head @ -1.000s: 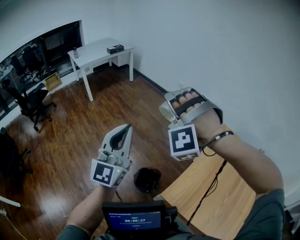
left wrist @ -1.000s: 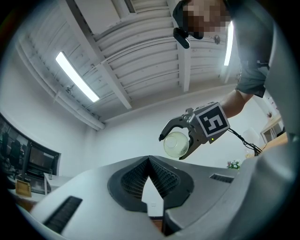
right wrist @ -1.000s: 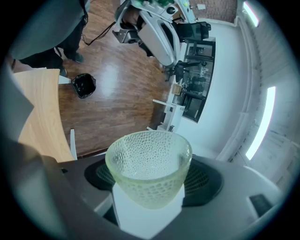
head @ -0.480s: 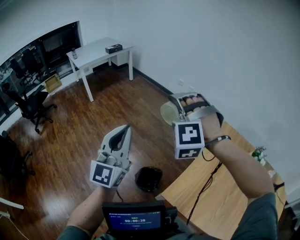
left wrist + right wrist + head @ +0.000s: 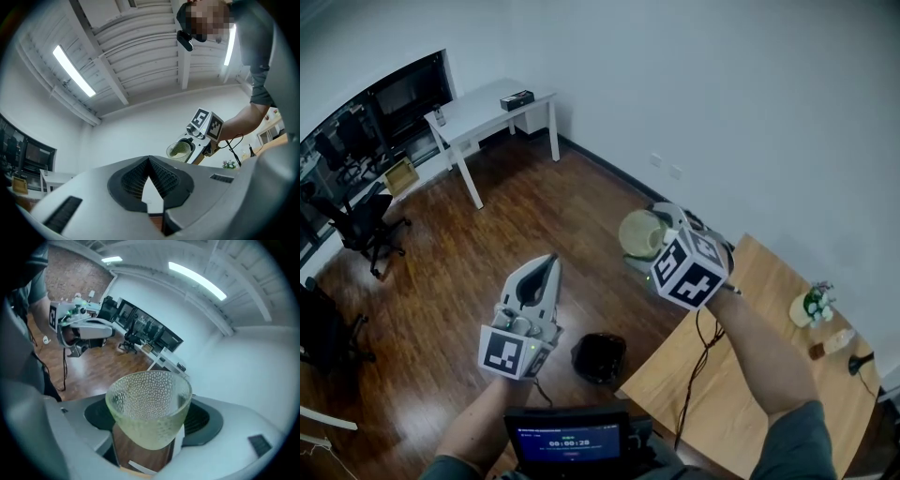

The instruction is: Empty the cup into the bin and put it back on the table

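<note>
Rolled the right hand-held gripper [image 5: 656, 236] over and lowered it since a second ago. Kept its jaws wide, clamped on the dimpled pale-green glass cup [image 5: 639, 232]. Held that cup in the air over the wood floor [image 5: 487, 234], beside the wooden bench [image 5: 750, 394], beyond the black bin [image 5: 598, 356]. Kept the left hand-held gripper [image 5: 546, 270] pinched shut on nothing.

Two tools [image 5: 549, 264] [image 5: 656, 223], one cup [image 5: 637, 232], one bin [image 5: 598, 357], two tables [image 5: 483, 108] [image 5: 661, 375] — perhaps two chairs [image 5: 361, 211] [image 5: 319, 319].
</note>
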